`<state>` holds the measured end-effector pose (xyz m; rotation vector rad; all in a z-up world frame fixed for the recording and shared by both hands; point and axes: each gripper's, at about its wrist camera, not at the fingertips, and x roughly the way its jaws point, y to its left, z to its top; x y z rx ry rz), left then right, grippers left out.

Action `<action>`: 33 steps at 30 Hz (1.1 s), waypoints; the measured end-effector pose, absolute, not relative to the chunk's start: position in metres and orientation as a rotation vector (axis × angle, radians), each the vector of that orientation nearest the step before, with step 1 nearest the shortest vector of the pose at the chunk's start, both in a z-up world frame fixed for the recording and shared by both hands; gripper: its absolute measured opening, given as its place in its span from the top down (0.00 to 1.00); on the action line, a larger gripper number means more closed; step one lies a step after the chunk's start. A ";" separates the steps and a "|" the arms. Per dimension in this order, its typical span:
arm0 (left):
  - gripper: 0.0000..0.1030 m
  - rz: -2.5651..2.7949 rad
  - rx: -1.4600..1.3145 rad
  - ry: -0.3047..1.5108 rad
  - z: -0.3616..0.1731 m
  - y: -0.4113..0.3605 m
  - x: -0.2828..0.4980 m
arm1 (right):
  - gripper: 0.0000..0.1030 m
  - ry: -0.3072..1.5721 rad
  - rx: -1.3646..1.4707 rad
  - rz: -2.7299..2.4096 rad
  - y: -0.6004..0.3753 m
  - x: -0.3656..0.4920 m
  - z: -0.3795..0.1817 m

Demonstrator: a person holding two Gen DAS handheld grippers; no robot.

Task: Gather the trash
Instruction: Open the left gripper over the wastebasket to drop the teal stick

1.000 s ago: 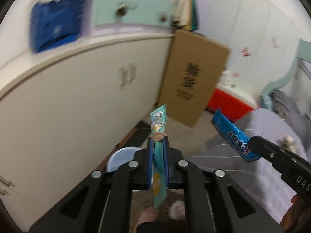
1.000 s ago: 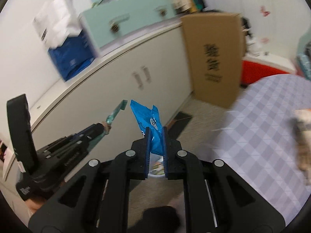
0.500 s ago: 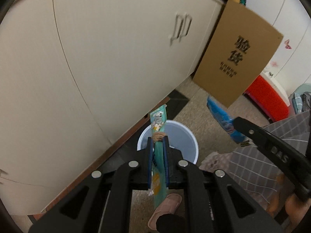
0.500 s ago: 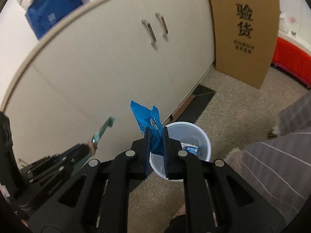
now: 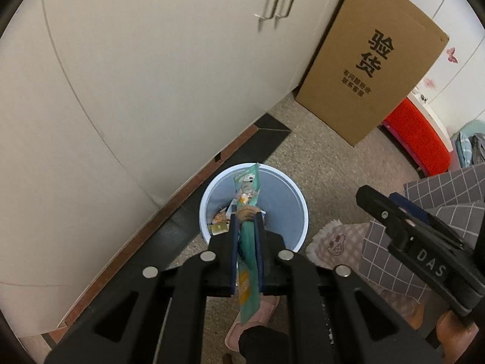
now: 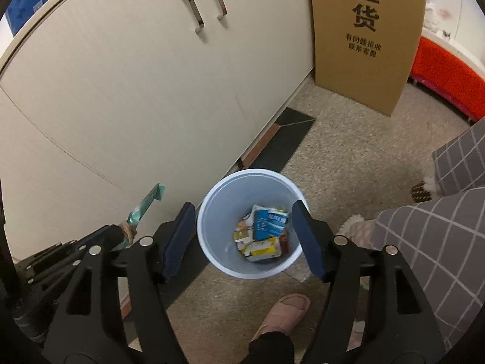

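Note:
A pale blue waste bin (image 6: 212,200) (image 5: 298,203) stands on the floor by the cabinet, holding several wrappers and cartons. Among them lies a blue wrapper (image 6: 268,220). My right gripper (image 6: 246,212) hangs over the bin, its jaws opening wide either side of the rim with nothing between them. My left gripper (image 5: 246,217) is shut on a teal snack wrapper (image 5: 248,188) (image 6: 145,204), held upright above the bin's near-left edge. In the left wrist view the right gripper (image 5: 391,203) shows as a black arm at right.
A cream cabinet (image 6: 121,75) with two metal handles runs along the left. A tall cardboard box (image 6: 366,36) leans behind the bin, a red item (image 6: 445,75) beyond it. A person's pink slipper (image 6: 283,314) and grey checked cloth (image 6: 430,242) are near the bin.
Both grippers dropped toward the floor until the bin lies below them. The right gripper opened and its blue wrapper left the jaws; a blue wrapper now lies in the bin.

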<state>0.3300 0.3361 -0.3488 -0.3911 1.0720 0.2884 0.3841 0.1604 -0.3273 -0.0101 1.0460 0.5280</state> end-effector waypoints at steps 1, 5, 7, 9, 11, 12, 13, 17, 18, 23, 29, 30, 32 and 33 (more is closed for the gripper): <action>0.90 0.281 -0.389 1.074 -0.349 0.334 0.331 | 0.33 1.043 -0.012 0.523 0.159 0.383 -0.326; 0.90 0.268 -0.384 1.081 -0.350 0.325 0.337 | 0.33 1.014 -0.009 0.485 0.150 0.383 -0.317; 0.90 0.260 -0.380 1.077 -0.347 0.321 0.340 | 0.33 0.989 0.010 0.448 0.142 0.382 -0.308; 0.90 0.251 -0.372 1.069 -0.341 0.316 0.347 | 0.32 0.963 0.034 0.424 0.133 0.382 -0.300; 0.90 0.238 -0.362 1.060 -0.335 0.312 0.354 | 0.31 0.936 0.064 0.400 0.123 0.380 -0.290; 0.90 0.234 -0.357 1.055 -0.331 0.310 0.358 | 0.31 0.919 0.085 0.387 0.118 0.379 -0.285; 0.90 0.228 -0.349 1.047 -0.327 0.307 0.362 | 0.31 0.906 0.106 0.381 0.113 0.380 -0.280; 0.80 0.230 -0.339 1.013 -0.311 0.303 0.376 | 0.31 0.845 0.164 0.349 0.098 0.379 -0.264; 0.46 0.234 -0.343 1.025 -0.309 0.303 0.381 | 0.31 0.832 0.176 0.340 0.095 0.378 -0.261; 0.24 0.255 -0.340 1.004 -0.296 0.303 0.374 | 0.31 0.835 0.202 0.346 0.090 0.374 -0.251; 0.24 0.315 -0.336 0.955 -0.271 0.307 0.347 | 0.31 0.831 0.200 0.380 0.092 0.361 -0.236; 0.24 0.326 -0.334 0.943 -0.267 0.306 0.344 | 0.31 0.831 0.200 0.386 0.093 0.360 -0.234; 0.24 0.337 -0.335 0.922 -0.256 0.307 0.334 | 0.31 0.819 0.195 0.400 0.094 0.354 -0.226; 0.24 0.336 -0.340 0.906 -0.248 0.307 0.328 | 0.31 0.813 0.193 0.405 0.095 0.351 -0.220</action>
